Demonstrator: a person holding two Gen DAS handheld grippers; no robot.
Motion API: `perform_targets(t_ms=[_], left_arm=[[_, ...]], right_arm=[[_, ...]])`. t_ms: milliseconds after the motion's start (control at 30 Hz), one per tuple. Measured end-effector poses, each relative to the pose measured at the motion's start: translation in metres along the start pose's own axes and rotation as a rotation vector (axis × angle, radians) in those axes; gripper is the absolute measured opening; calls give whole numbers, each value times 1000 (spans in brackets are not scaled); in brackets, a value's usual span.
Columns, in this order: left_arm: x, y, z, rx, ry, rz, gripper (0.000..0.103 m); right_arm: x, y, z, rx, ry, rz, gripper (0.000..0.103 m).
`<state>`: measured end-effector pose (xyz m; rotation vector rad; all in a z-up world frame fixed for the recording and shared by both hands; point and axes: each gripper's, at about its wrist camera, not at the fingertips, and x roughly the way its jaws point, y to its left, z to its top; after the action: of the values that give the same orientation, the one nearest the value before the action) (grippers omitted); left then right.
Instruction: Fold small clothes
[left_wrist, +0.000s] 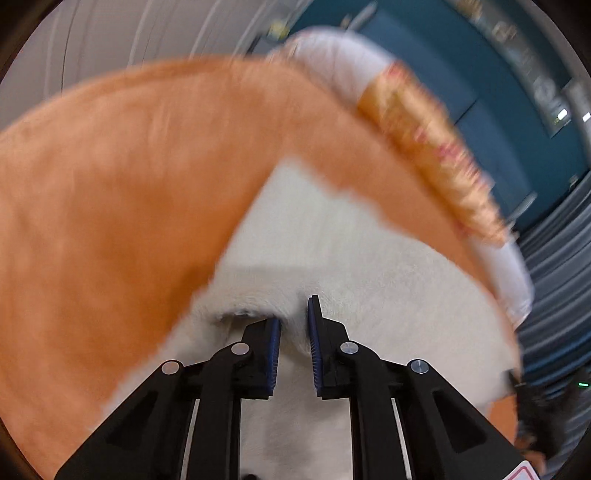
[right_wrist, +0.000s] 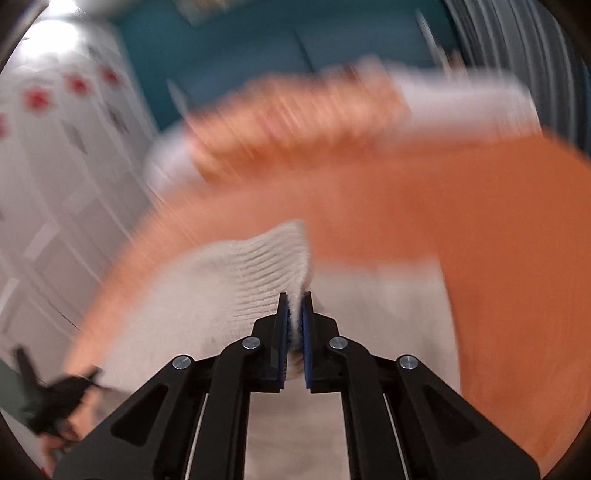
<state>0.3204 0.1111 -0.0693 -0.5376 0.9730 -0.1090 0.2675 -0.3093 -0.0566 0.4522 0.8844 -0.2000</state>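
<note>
Left wrist view: the left gripper (left_wrist: 295, 314) pinches a cream fleecy garment (left_wrist: 332, 240), fabric bunched between its blue pads (left_wrist: 274, 354), though a gap shows between them and the grip looks loose. Ahead and to its left an orange panel (left_wrist: 110, 203) of the same garment billows, with a ragged soft edge; a patterned band (left_wrist: 424, 147) and white cuff (left_wrist: 506, 277) curve off to the right. Beyond lies a teal wall (left_wrist: 498, 92).

Right wrist view: the right gripper (right_wrist: 294, 314) is clamped on a ribbed cream hem (right_wrist: 266, 266). Orange cloth (right_wrist: 517, 258) fills the room ahead and right, blurred. To its left stands a white panelled surface (right_wrist: 55, 184).
</note>
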Motion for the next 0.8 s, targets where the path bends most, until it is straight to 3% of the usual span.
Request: perform_targets(t_ms=[33, 133, 233, 300, 367, 433, 533, 600, 633, 733, 800], left_arm=[[12, 5, -8, -7, 39, 20, 12], [13, 8, -16, 40, 13, 31, 17], [8, 10, -13, 20, 20, 0, 19], [-1, 15, -11, -35, 6, -45, 28], [-9, 19, -7, -83, -20, -64, 54], [-8, 25, -4, -130, -12, -81, 55], [-5, 33, 0, -180, -20, -86, 49], [-8, 29, 2, -156, -40, -49, 21], [-9, 25, 2, -122, -55, -28, 8], [-9, 24, 2, -72, -70, -2, 6], [1, 28, -3, -50, -49, 33, 6]], right_arm=[[14, -11, -10, 21, 35, -20, 5], [15, -29, -24, 96, 11, 51, 6], [18, -25, -25, 62, 15, 41, 7], [19, -25, -22, 52, 26, 41, 8], [19, -22, -15, 67, 33, 46, 14], [17, -24, -16, 100, 38, 67, 28], [17, -20, -20, 104, 48, 86, 31], [17, -11, -22, 27, 49, 38, 21], [14, -7, -21, 2, 39, 38, 7], [-17, -4, -11, 16, -86, 105, 6], [-13, -12, -10, 22, -91, 57, 6]])
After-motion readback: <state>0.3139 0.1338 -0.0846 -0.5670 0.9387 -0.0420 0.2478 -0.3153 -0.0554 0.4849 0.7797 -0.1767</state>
